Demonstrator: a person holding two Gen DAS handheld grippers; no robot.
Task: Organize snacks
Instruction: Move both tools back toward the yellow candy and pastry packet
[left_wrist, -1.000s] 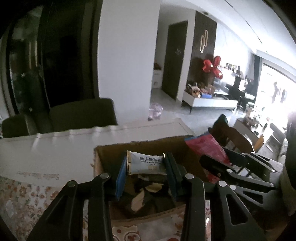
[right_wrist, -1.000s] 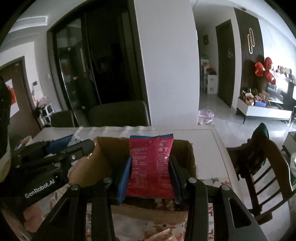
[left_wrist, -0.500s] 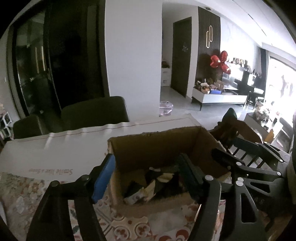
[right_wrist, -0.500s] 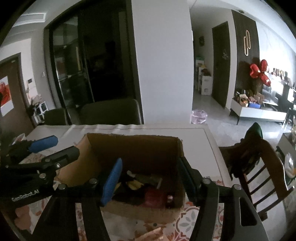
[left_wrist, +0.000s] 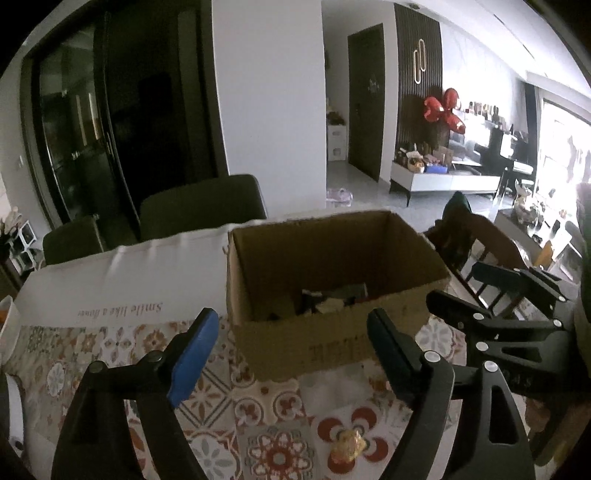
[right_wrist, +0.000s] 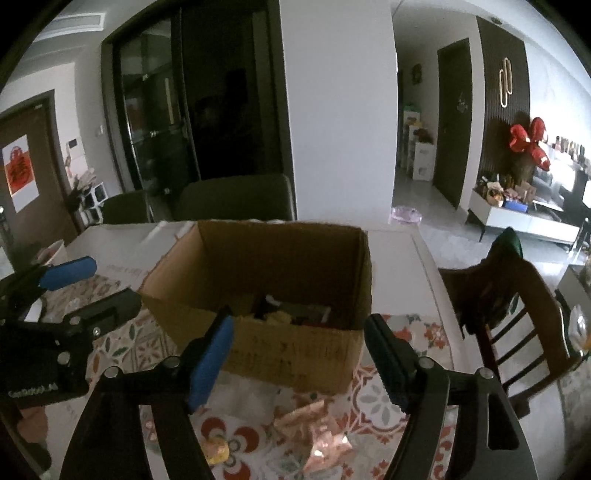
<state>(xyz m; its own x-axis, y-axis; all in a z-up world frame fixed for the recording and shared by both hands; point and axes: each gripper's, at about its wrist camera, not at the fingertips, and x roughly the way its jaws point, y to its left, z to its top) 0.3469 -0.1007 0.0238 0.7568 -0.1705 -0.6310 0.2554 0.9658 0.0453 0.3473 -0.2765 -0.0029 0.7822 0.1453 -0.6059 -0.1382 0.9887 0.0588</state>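
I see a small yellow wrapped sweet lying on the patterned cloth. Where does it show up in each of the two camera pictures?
Left wrist view: the yellow sweet lies near the bottom edge, right of centre, in front of the cardboard box.
Right wrist view: the sweet lies near the bottom edge, left of centre, beside a pinkish wrapper.
Shared landmark: the open cardboard box just behind it in both views.

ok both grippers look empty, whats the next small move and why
Probably lower the right gripper, jaws open, toward the shiny pink wrapper on the patterned tablecloth. It lies loose outside the cardboard box, which already holds snacks, and sits just beneath that gripper.
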